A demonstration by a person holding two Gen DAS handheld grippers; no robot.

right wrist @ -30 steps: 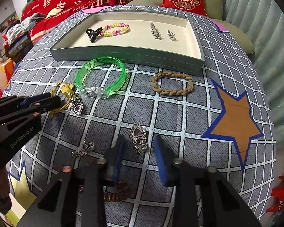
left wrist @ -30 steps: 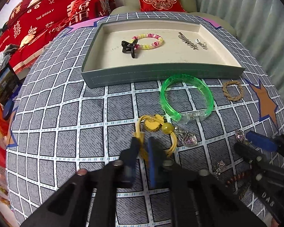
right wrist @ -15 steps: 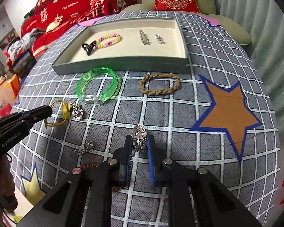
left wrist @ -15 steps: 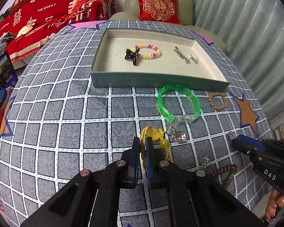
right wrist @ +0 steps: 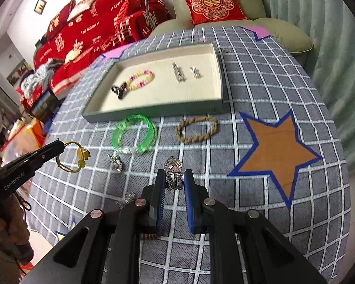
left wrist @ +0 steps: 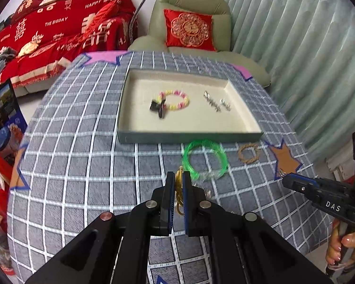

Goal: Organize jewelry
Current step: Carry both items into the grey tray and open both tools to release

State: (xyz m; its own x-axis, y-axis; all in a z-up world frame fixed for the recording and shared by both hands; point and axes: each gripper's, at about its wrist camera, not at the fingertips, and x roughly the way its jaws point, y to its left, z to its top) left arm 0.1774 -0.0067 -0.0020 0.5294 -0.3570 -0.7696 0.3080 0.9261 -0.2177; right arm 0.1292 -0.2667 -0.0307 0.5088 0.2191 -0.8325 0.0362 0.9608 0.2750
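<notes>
- A checked grey cloth covers the table [right wrist: 260, 75]; red bedding and a green armchair stand behind.
- My left gripper [left wrist: 176, 184] has its fingers clenched on the yellow cord bracelet [right wrist: 77, 157], lifted clear of the cloth.
- The tray [right wrist: 153, 108] already holds a black clip, a pink and yellow bead bracelet and two silver pieces.
- Left on the cloth: a green bangle [right wrist: 132, 133], a small silver charm [right wrist: 116, 163], a braided ring [right wrist: 196, 129], and some more by my grippers.
- My right gripper [right wrist: 174, 184] grips the heart pendant [right wrist: 172, 168], raised.
- I judge about half remains.
</notes>
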